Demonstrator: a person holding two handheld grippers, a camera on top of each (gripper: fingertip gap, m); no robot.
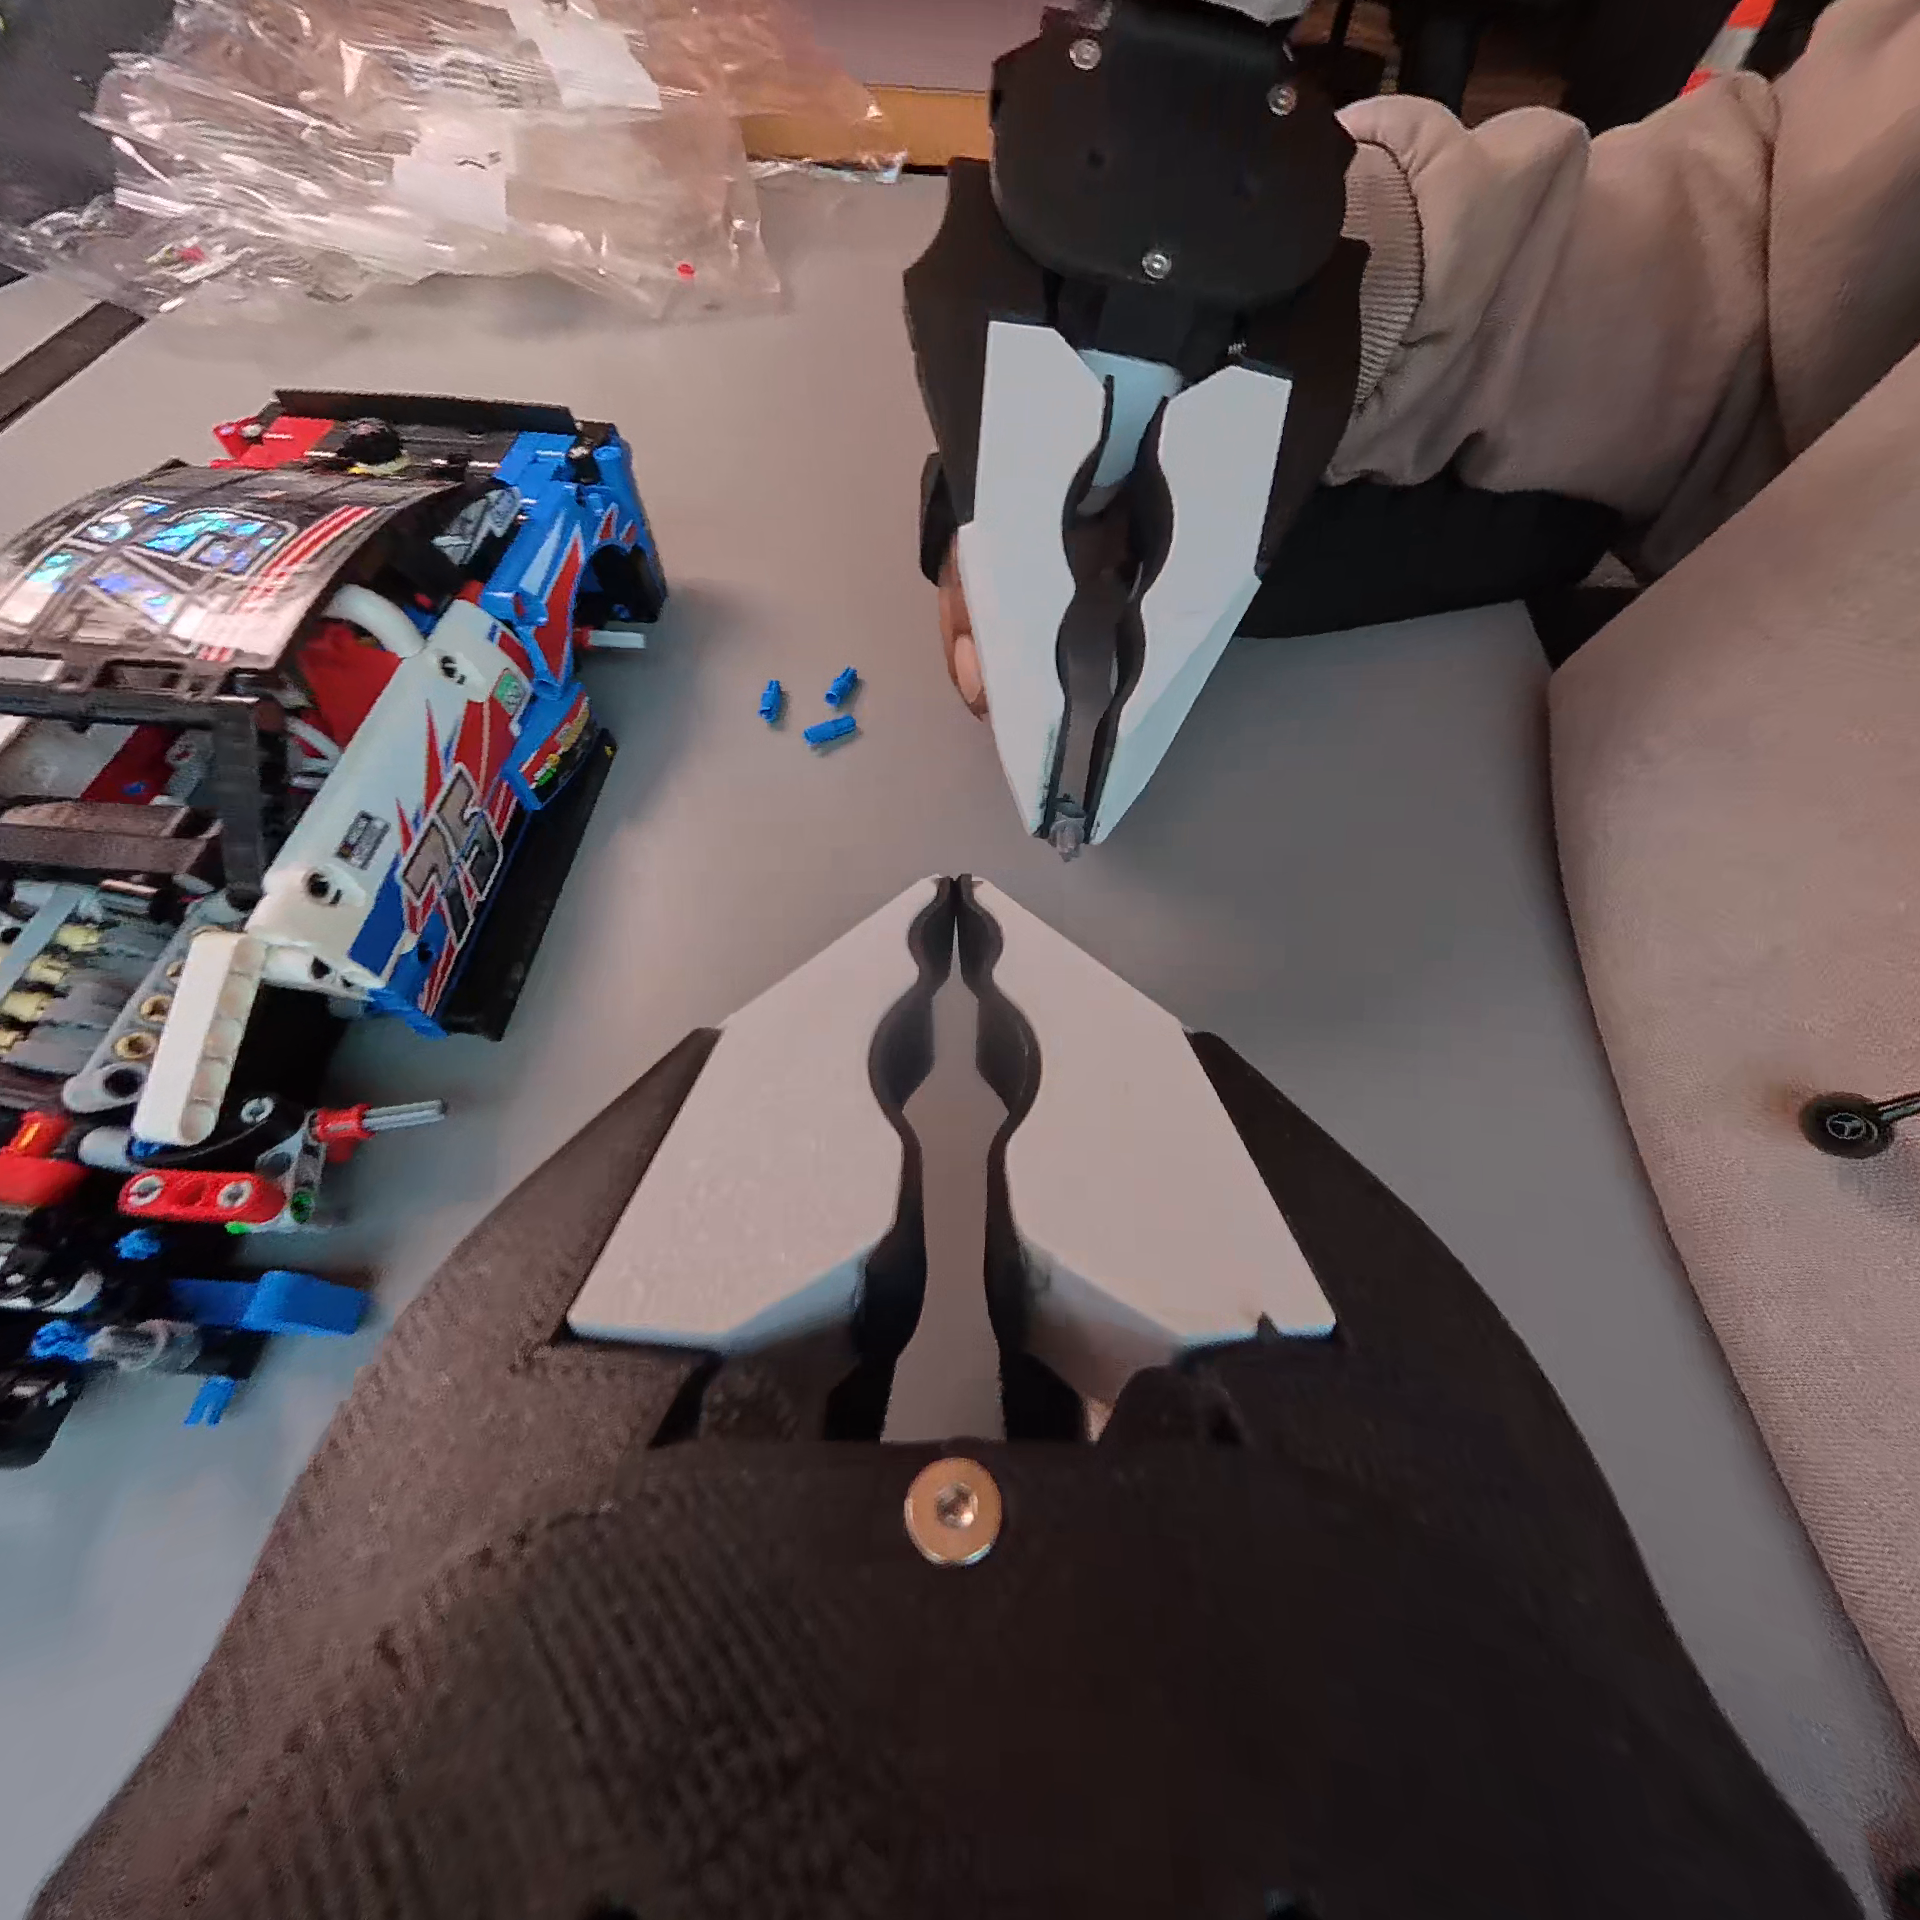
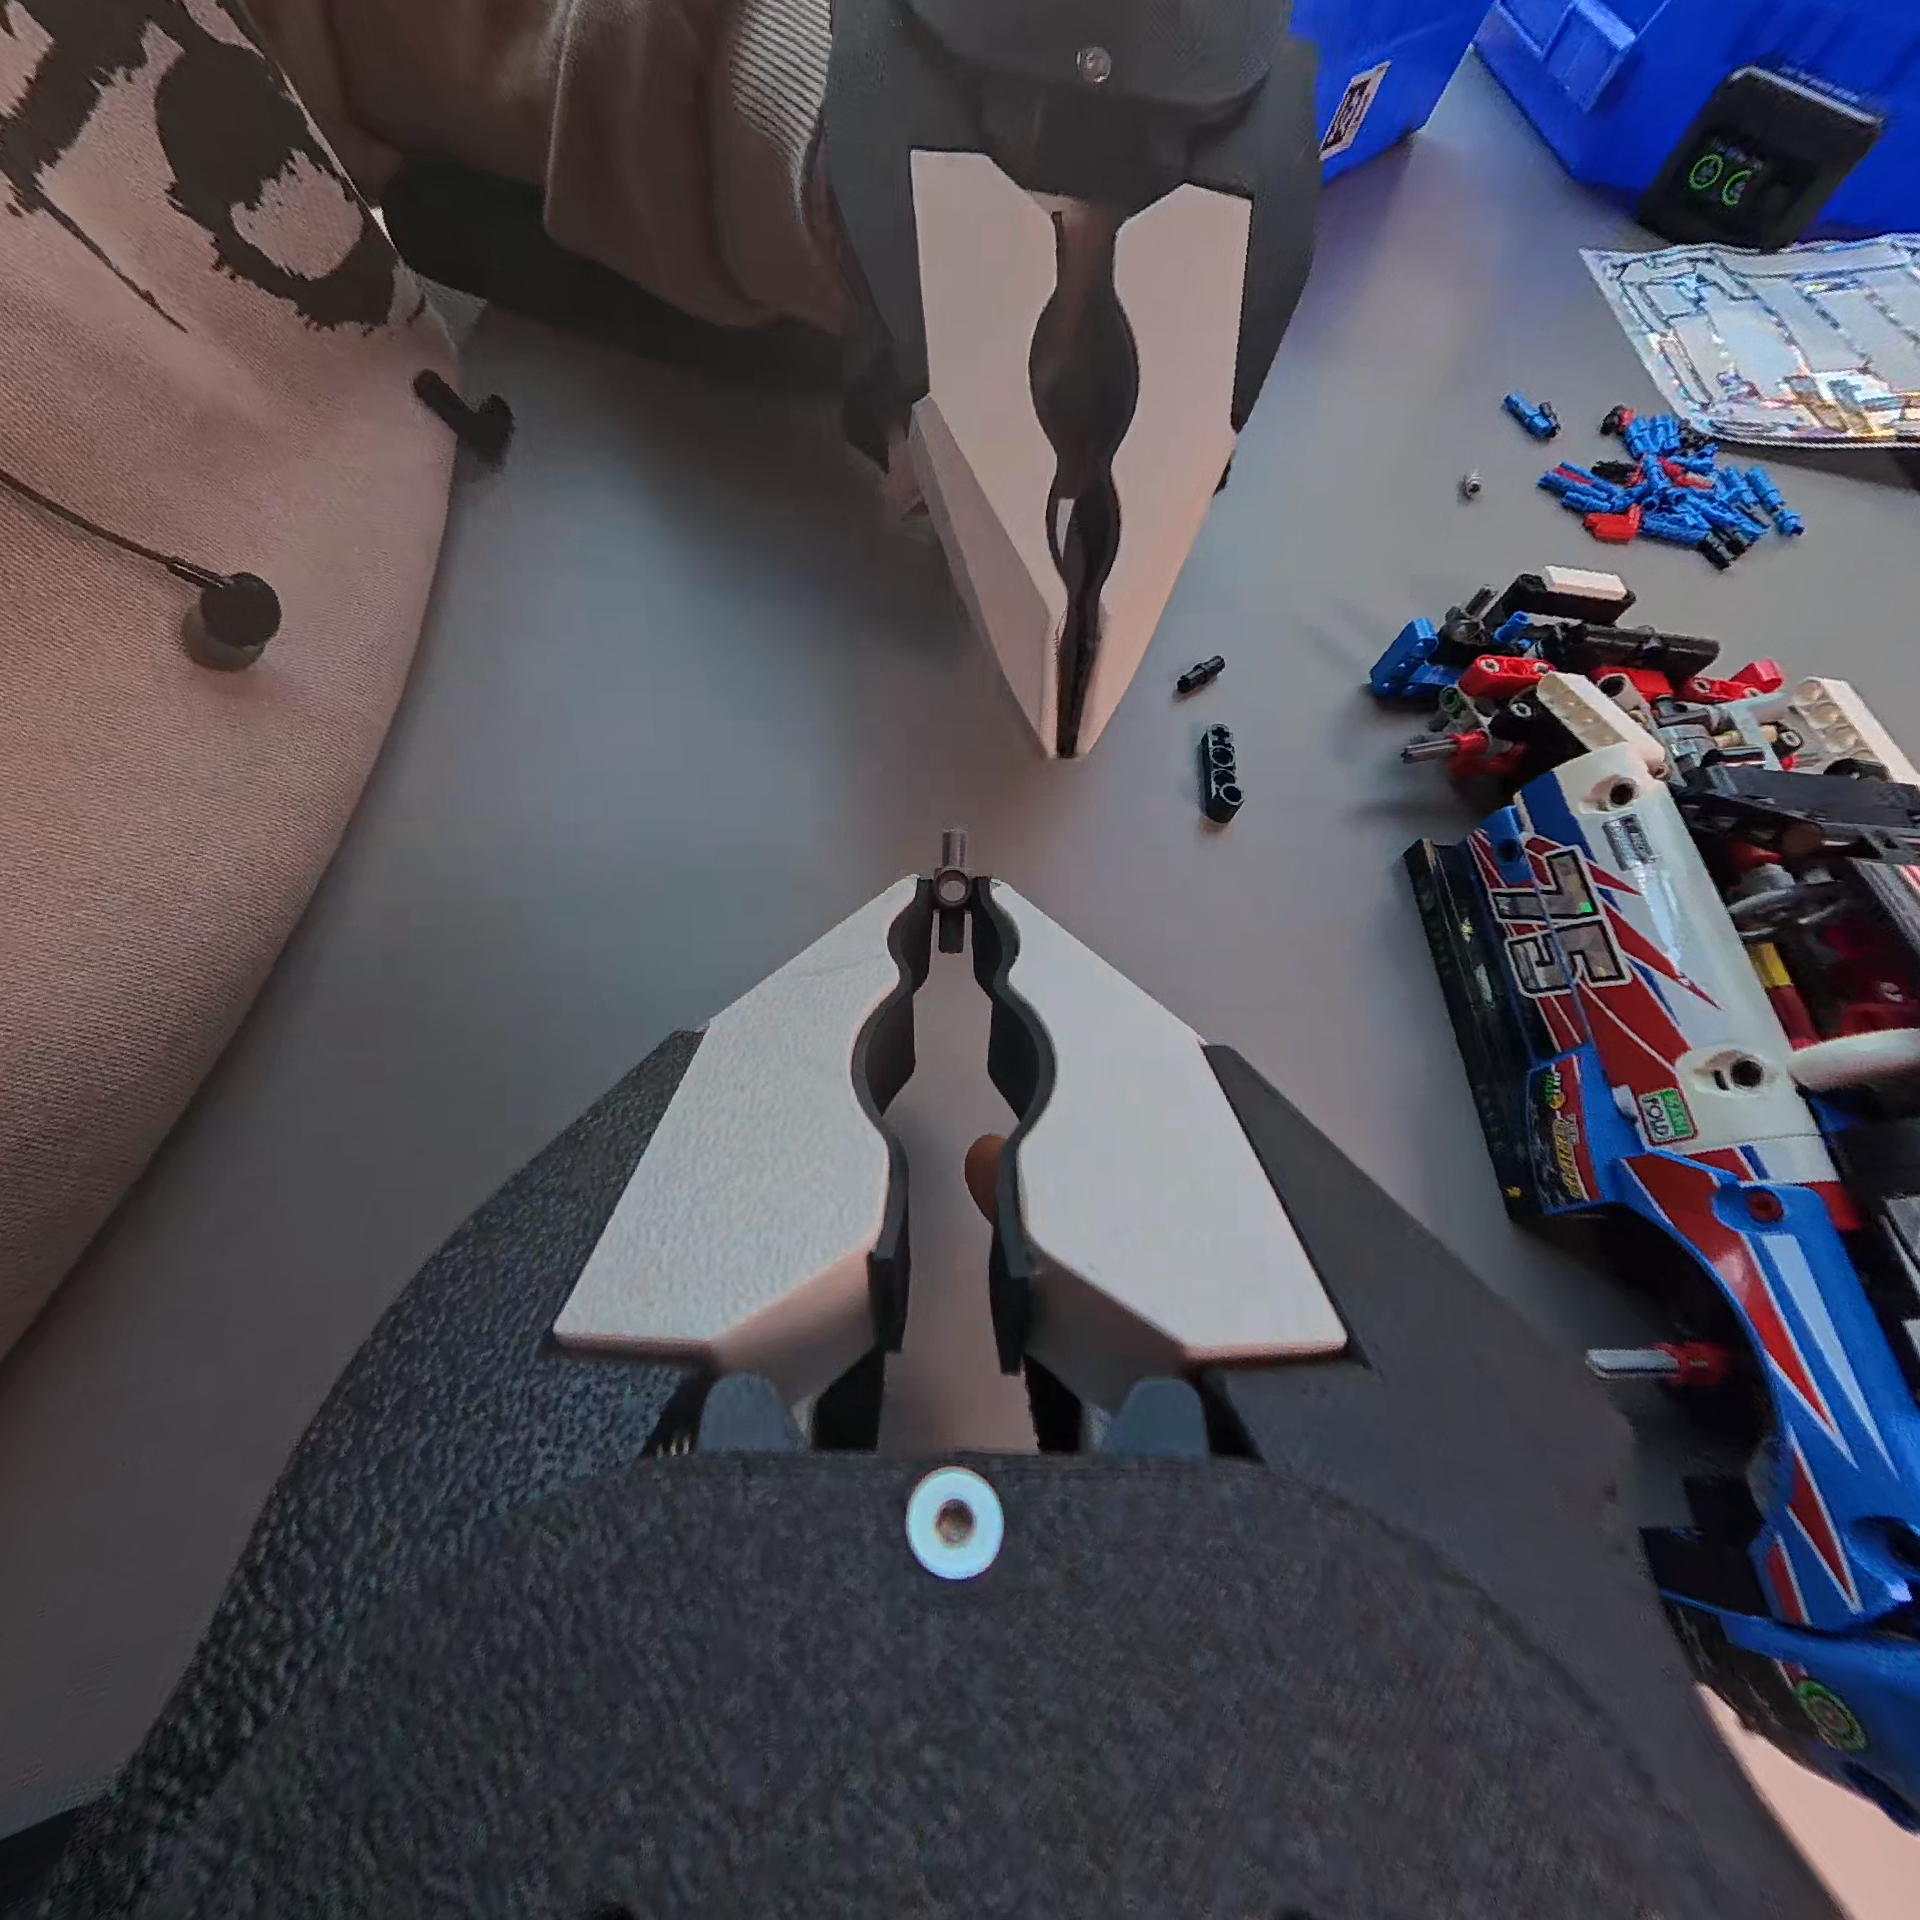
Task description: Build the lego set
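A part-built blue, white and red lego race car (image 1: 343, 790) lies on the grey table at the left; in the right wrist view it (image 2: 1704, 1091) lies at the right. My left gripper (image 1: 958, 883) is shut and empty, tip to tip with the right one. My right gripper (image 2: 952, 894) is shut on a small dark grey connector piece (image 2: 952, 888), which also shows at its tip in the left wrist view (image 1: 1066, 837). The left gripper shows opposite in the right wrist view (image 2: 1068, 743).
Three blue pins (image 1: 816, 709) lie between the car and the grippers. A black short beam (image 2: 1222, 771) and a black pin (image 2: 1201, 673) lie near the left gripper. A heap of blue and red pins (image 2: 1662, 488), a sticker sheet (image 2: 1777, 332), plastic bags (image 1: 416, 156) and the person's sleeve (image 1: 1621, 312) surround. Less than 4 cm separates the two grippers' tips. The black pin (image 2: 1201, 673) is about 10 centimeters from my left fingertips.
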